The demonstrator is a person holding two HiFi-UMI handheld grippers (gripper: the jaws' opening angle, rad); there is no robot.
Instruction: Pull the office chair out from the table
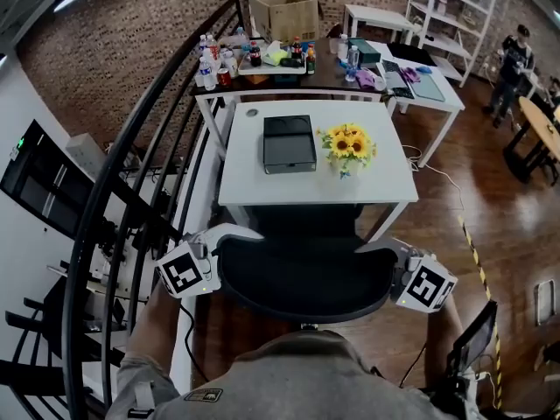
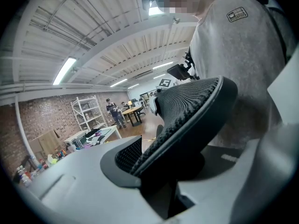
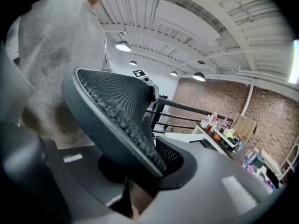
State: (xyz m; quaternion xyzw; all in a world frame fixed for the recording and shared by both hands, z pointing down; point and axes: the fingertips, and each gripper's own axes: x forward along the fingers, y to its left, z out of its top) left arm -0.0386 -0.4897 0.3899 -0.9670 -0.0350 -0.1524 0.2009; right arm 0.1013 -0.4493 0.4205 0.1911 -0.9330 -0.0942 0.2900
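Both grips look made: the left gripper [image 1: 229, 234] and the right gripper [image 1: 385, 250] each clamp a side edge of the office chair [image 1: 302, 278] backrest between them. Ahead of the grippers, its seat sits tucked under the table [image 1: 254, 182]. The pull-out itself seems still to do.

The chair [image 1: 302, 278], just in front of the table, has a black backrest of ribbed woven mesh set in a smooth, matt plastic rim. The table [image 1: 254, 178] has a white top, smooth and matt. On the table sits a black box [image 1: 289, 143] with a faint sheen. The left gripper [image 1: 234, 234] and right gripper [image 1: 378, 247] are smooth, matt grey plastic. Around the table the floor [image 1: 490, 208] is dark, glossy wood. Behind the table are a rough red brick wall [image 1: 149, 24] and a brown cardboard carton [image 1: 284, 14]. Left of the table runs a black metal railing [image 1: 105, 182]. The person's shirt [image 1: 297, 379] is grey cloth.
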